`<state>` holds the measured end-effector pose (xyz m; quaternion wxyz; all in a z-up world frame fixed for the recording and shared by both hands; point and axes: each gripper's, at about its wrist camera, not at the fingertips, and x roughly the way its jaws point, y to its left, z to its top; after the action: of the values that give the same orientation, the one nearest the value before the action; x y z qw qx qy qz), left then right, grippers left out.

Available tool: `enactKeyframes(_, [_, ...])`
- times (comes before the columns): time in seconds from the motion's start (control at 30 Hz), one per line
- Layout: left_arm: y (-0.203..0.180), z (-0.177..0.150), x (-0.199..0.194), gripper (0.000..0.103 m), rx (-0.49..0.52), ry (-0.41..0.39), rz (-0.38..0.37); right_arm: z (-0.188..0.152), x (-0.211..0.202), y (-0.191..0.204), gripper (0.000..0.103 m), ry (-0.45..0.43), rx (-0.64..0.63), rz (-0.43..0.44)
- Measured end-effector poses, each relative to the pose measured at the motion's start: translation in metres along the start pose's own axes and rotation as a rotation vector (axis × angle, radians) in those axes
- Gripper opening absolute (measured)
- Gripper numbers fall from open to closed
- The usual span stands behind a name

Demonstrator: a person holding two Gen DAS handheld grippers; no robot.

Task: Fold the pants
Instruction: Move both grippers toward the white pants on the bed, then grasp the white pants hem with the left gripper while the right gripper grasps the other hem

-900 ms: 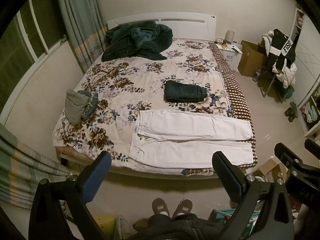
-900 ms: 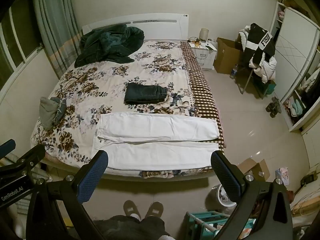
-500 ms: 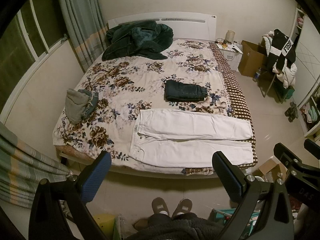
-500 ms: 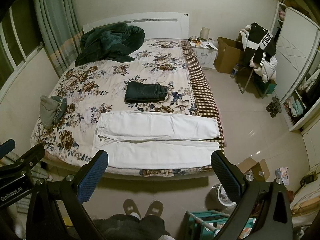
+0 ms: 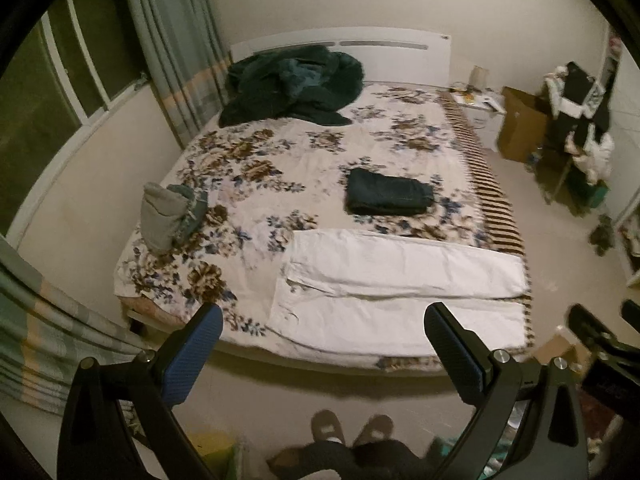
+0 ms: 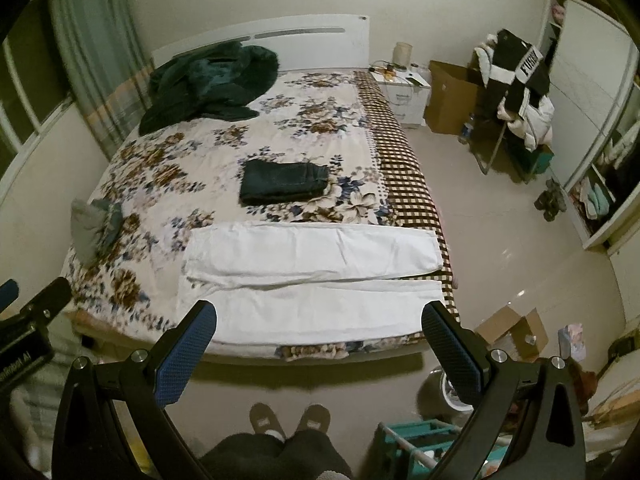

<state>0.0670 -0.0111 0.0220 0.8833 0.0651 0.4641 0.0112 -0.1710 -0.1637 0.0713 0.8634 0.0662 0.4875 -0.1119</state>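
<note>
Ahead of my left claw (image 5: 322, 334) and my right claw (image 6: 318, 330), both spread wide and holding nothing, open air runs to the near edge of the bed (image 6: 352, 350). Straight ahead the white pants (image 6: 312, 280) lie flat across that edge, nothing resting on them. Beyond them sit folded dark jeans (image 6: 284, 182); far ahead left, a green jacket (image 6: 208, 80). Left of my left claw lies a grey bundle (image 5: 170, 216). Right of my right claw, open floor holds a cardboard box (image 6: 514, 332).
</note>
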Motion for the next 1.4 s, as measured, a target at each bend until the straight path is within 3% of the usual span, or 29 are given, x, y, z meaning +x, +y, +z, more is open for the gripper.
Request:
enactKeyframes(0.2, [-0.014,0.013,0.084,0.103,-0.014,0.025,0.069,0.032,0.099,-0.021,0.103,0.046,0.08,-0.051])
enactKeyframes(0.5, [-0.022,0.072,0.271,0.103,-0.072,0.265,0.043,0.094,0.319,-0.053,0.103,0.238,0.276,-0.102])
enactKeyframes(0.63, [-0.01,0.097,0.375,0.103,-0.172,0.405,0.016,0.118,0.439,-0.078,0.103,0.345,0.436,-0.135])
enactKeyframes(0.8, [0.011,0.109,0.518,0.103,-0.34,0.56,0.049,0.128,0.582,-0.117,0.103,0.46,0.634,-0.169])
enactKeyframes(1.1, [0.044,0.082,0.718,0.101,-0.605,0.795,0.094,0.109,0.733,-0.169,0.103,0.552,0.813,-0.263])
enactKeyframes(1.13, [0.045,0.076,0.734,0.099,-0.627,0.822,0.103,0.105,0.745,-0.175,0.103,0.562,0.834,-0.268])
enactKeyframes(1.23, [0.047,0.065,0.761,0.081,-0.664,0.861,0.116,0.096,0.776,-0.19,0.103,0.584,0.905,-0.27])
enactKeyframes(1.3, [0.046,0.059,0.766,0.079,-0.676,0.865,0.123,0.091,0.795,-0.198,0.103,0.593,0.949,-0.273])
enactKeyframes(1.33, [0.044,0.059,0.762,0.073,-0.674,0.839,0.119,0.089,0.804,-0.201,0.103,0.602,0.967,-0.277])
enactKeyframes(1.4, [0.041,0.061,0.753,0.049,-0.65,0.794,0.131,0.084,0.82,-0.208,0.103,0.622,0.992,-0.285])
